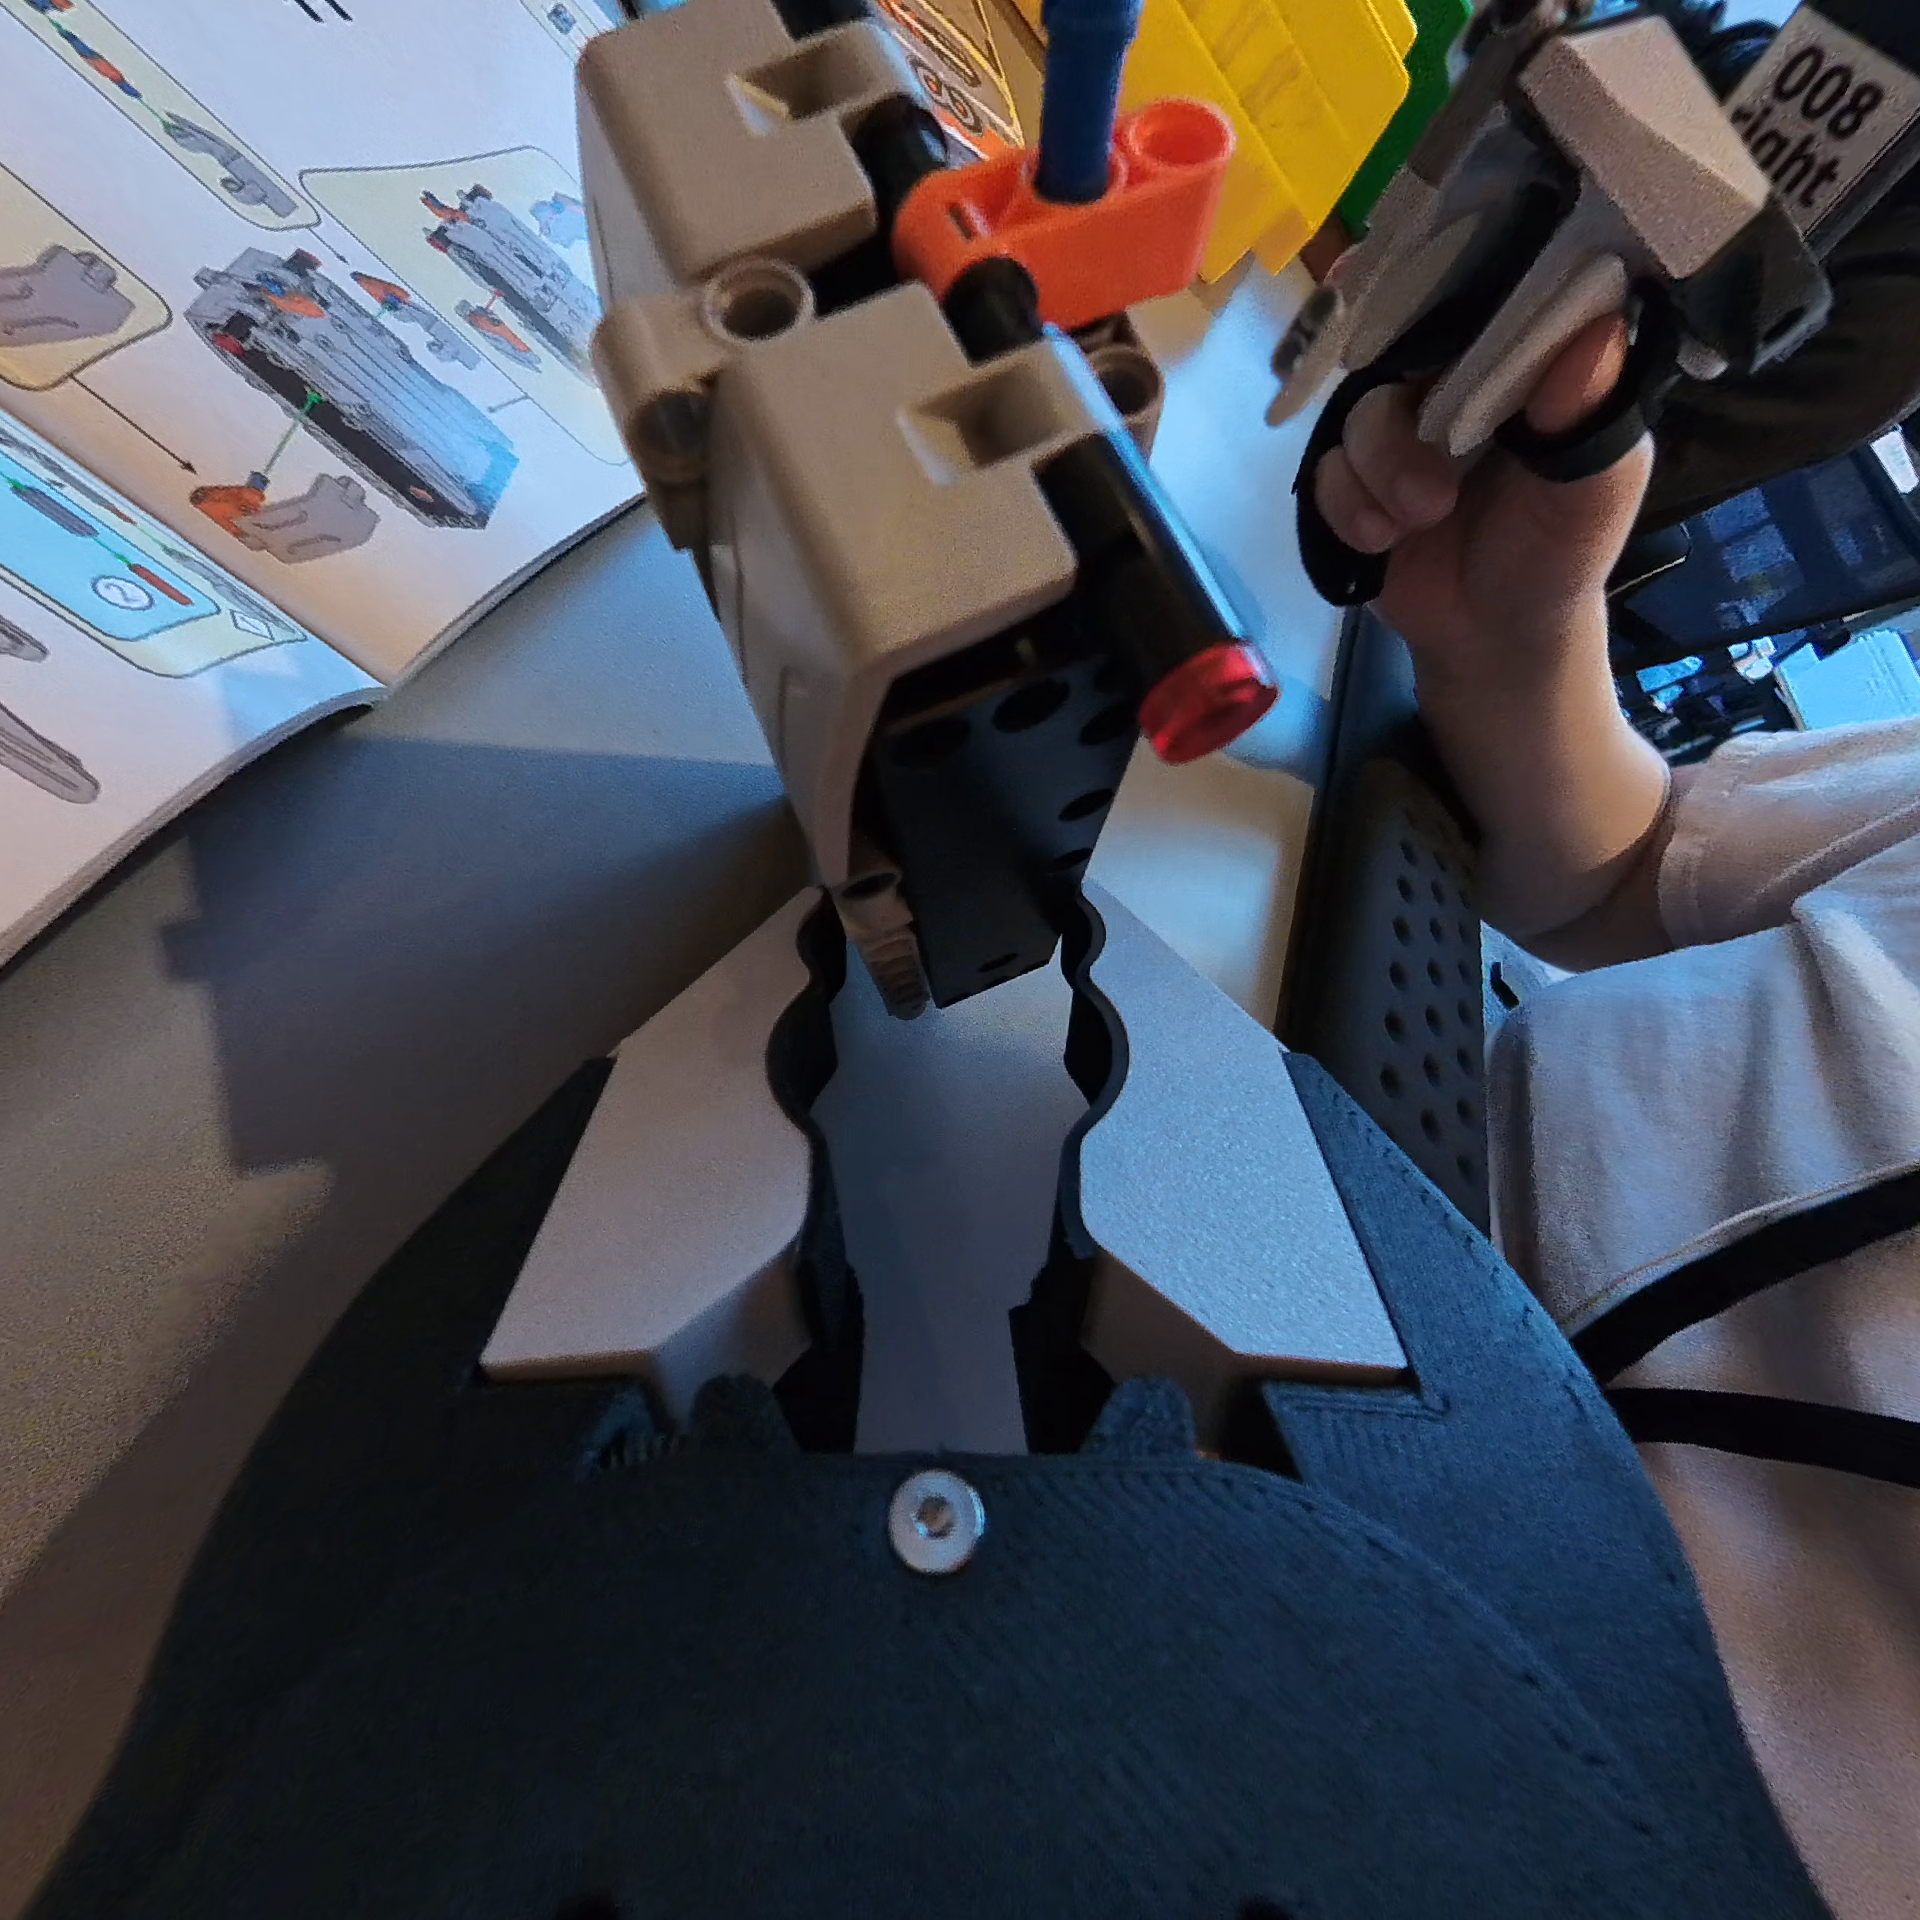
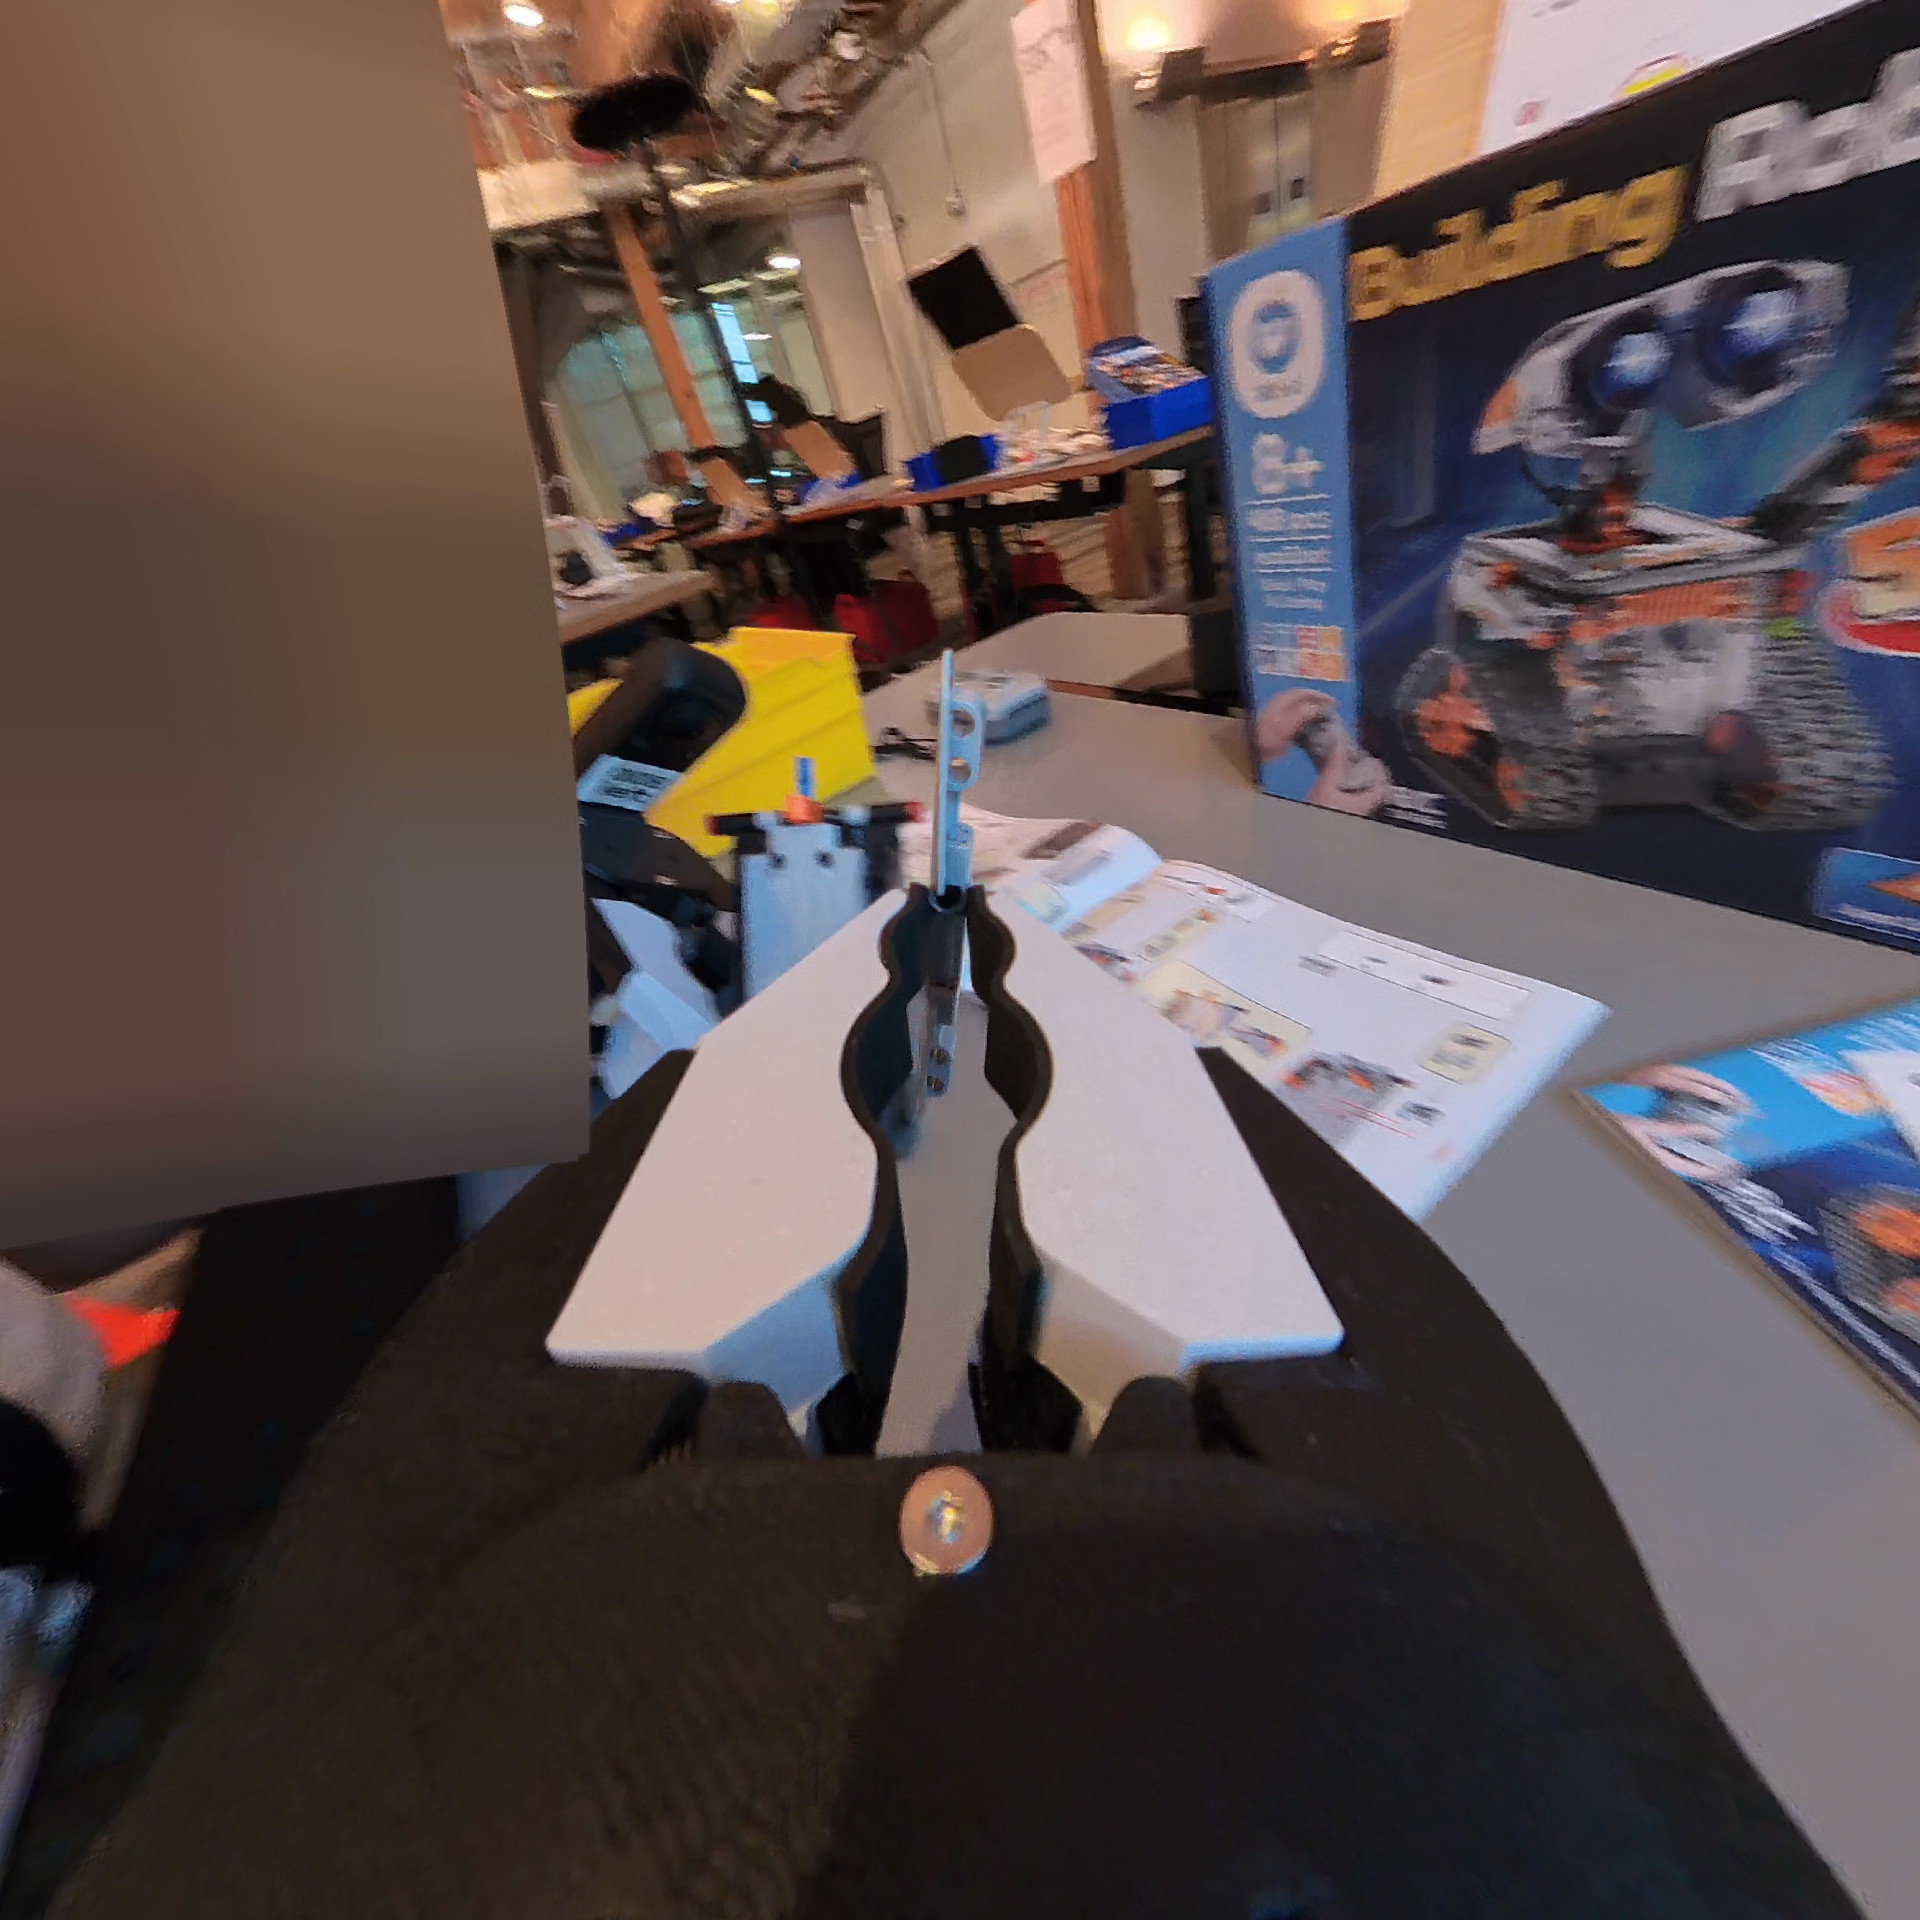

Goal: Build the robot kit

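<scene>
I am pinching the near end of the grey and black block assembly [image 1: 883, 499] in the left gripper [image 1: 951, 935], jaws clamped on its dark base above the table [image 1: 416, 935]. The right gripper [image 2: 943, 914], to its right, is nipping a thin grey perforated beam [image 2: 956, 790] upright at the tips. I am keeping both grips firm and square, the instruction booklet [image 1: 260, 312] lying open at far left.

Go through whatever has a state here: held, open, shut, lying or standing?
left gripper: shut on grey-and-black brick assembly, held off the table.
right gripper: shut on thin grey beam, upright.
instruction booklet: lying open.
kit box: standing.
</scene>
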